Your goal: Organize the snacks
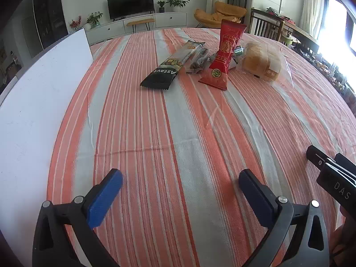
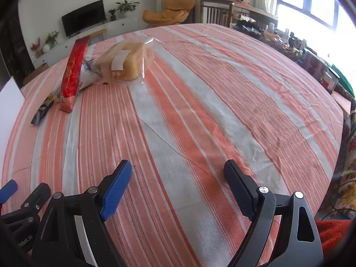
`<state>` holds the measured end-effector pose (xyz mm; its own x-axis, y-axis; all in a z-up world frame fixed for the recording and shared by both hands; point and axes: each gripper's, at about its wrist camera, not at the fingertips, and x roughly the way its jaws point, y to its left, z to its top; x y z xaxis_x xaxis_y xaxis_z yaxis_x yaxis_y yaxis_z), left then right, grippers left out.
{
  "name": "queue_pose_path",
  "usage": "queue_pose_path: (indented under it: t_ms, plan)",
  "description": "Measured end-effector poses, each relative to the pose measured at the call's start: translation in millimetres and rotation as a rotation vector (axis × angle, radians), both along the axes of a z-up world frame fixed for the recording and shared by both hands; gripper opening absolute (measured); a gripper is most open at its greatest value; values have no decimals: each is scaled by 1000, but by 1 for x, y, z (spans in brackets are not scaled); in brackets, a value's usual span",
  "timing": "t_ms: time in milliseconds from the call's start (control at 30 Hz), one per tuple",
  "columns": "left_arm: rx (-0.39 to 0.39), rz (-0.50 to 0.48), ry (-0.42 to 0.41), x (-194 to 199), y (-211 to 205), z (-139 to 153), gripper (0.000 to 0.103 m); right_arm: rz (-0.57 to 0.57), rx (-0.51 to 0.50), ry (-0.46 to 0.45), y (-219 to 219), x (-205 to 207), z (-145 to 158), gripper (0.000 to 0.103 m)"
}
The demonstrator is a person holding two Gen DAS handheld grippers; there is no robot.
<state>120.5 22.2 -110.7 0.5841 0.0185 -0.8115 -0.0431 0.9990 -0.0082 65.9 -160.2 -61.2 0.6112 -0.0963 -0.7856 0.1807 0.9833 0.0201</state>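
Snacks sit bunched far across cloth [image 1: 178, 133]: black pack [image 1: 165, 71], red pack [image 1: 222, 57], bread [image 1: 261, 61]. Left gripper [image 1: 180, 178] & right gripper [image 2: 178, 173] both wide apart, empty. Risk: packs touch/overlap, so grabbing one prob drags neighbours; bread bag could slip or squash.

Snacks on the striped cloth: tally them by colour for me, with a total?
Black packet: 1
Red packet: 1
Clear bag of bread: 1
White packet: 1
Small dark wrappers, partly hidden: count unclear
Total: at least 4
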Motion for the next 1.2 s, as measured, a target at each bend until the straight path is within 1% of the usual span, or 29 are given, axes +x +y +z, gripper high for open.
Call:
queue_pose_path:
  t_ms: [433, 1200]
  plan:
    - [0, 0, 0, 0, 0, 0, 103, 2, -4, 2, 0, -1, 1, 90]
    - [1, 0, 1, 0, 0, 0, 103, 3, -3, 0, 1, -2, 2, 91]
